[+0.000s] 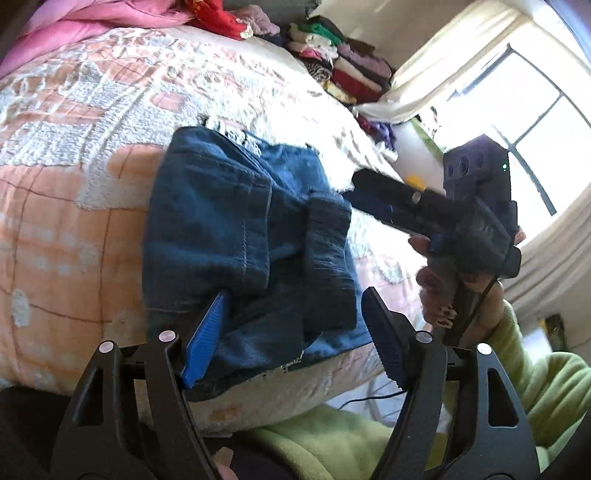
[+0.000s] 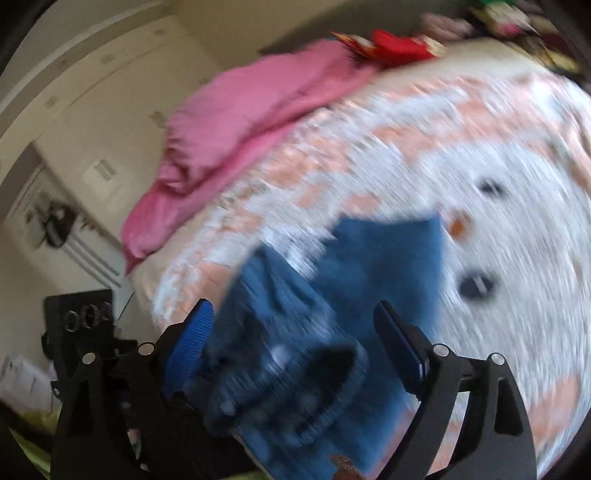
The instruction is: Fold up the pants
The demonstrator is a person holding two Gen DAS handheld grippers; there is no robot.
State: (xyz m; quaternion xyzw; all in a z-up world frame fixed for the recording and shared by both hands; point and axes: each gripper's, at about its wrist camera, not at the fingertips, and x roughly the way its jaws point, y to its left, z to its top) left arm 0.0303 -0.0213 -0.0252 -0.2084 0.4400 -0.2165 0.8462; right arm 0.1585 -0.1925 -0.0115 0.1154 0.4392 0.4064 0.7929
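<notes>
Blue denim pants (image 1: 240,236) lie folded into a thick bundle on the bed's orange and white bedspread (image 1: 74,122). My left gripper (image 1: 295,332) is open, its blue-padded fingers (image 1: 205,338) astride the near edge of the bundle. My right gripper (image 1: 365,184) shows in the left wrist view at the bundle's right side, held by a hand; its jaws look open. In the blurred right wrist view the pants (image 2: 343,295) lie between the open fingers of my right gripper (image 2: 295,354).
A pink blanket (image 1: 74,22) and red cloth (image 1: 218,16) lie at the bed's far end. Stacks of folded clothes (image 1: 343,70) stand by the bright window (image 1: 535,103). A green blanket (image 1: 332,439) lies below the bed's near edge.
</notes>
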